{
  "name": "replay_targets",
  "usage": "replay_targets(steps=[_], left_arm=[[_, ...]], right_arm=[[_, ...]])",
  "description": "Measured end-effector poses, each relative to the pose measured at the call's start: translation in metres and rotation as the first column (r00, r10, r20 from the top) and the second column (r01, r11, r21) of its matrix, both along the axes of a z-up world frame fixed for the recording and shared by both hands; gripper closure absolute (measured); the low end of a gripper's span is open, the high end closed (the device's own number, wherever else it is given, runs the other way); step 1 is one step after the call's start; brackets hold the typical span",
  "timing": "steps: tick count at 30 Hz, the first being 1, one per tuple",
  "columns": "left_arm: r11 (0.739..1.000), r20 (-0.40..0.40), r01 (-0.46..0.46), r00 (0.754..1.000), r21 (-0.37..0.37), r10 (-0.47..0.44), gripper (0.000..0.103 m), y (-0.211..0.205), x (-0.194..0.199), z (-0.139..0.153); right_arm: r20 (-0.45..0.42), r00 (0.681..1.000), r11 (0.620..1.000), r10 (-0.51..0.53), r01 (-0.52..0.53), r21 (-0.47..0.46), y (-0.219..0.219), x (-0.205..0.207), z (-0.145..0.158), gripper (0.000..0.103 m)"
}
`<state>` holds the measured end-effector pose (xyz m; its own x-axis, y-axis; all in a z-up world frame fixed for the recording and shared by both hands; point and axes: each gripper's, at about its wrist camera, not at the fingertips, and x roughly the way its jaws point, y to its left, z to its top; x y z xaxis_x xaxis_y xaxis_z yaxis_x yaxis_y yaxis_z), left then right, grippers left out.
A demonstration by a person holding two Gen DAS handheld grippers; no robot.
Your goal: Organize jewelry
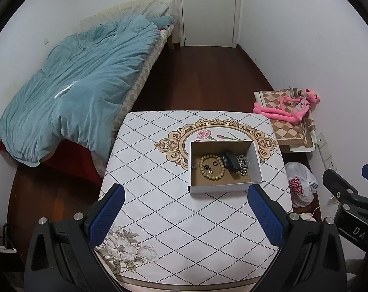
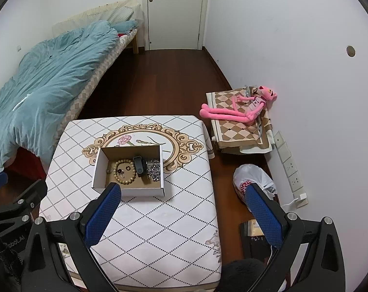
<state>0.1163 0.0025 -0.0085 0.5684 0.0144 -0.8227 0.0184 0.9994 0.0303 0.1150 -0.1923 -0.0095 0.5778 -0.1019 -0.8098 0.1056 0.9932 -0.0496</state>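
Note:
An open cardboard box [image 1: 256, 163] [image 2: 99, 168] stands on the table [image 1: 184, 231] [image 2: 159, 219] with its patterned white cloth. Inside lie a wooden bead bracelet [image 1: 212, 174] [image 2: 125, 178], small rings [image 1: 210, 166] [image 2: 124, 169], a black object [image 1: 230, 161] [image 2: 139, 165] and a silver chain heap [image 1: 243, 164] [image 2: 154, 169]. My left gripper [image 1: 186, 197] is open and empty, above the table in front of the box. My right gripper [image 2: 182, 194] is open and empty, above the table's right front. The right gripper also shows at the right edge of the left wrist view [image 1: 349, 177].
A bed with a teal duvet [image 1: 74, 97] [image 2: 38, 85] lies to the left. A pink plush toy [image 1: 291, 108] [image 2: 242, 107] lies on folded cloth by the right wall. A white plastic bag [image 1: 300, 185] [image 2: 252, 175] sits on the floor. A closed door [image 1: 208, 9] is at the back.

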Motion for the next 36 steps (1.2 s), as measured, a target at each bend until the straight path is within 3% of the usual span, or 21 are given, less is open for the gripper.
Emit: replay_targets(steps=[36], left_arm=[[1.000, 0.018, -0.009, 1.000, -0.005, 0.009, 0.000, 0.0013, -0.0021, 0.0006]], right_arm=[[-0.015, 1.000, 1.000, 0.020, -0.020, 0.000, 0.0031, 0.0001, -0.0059, 0.000]])
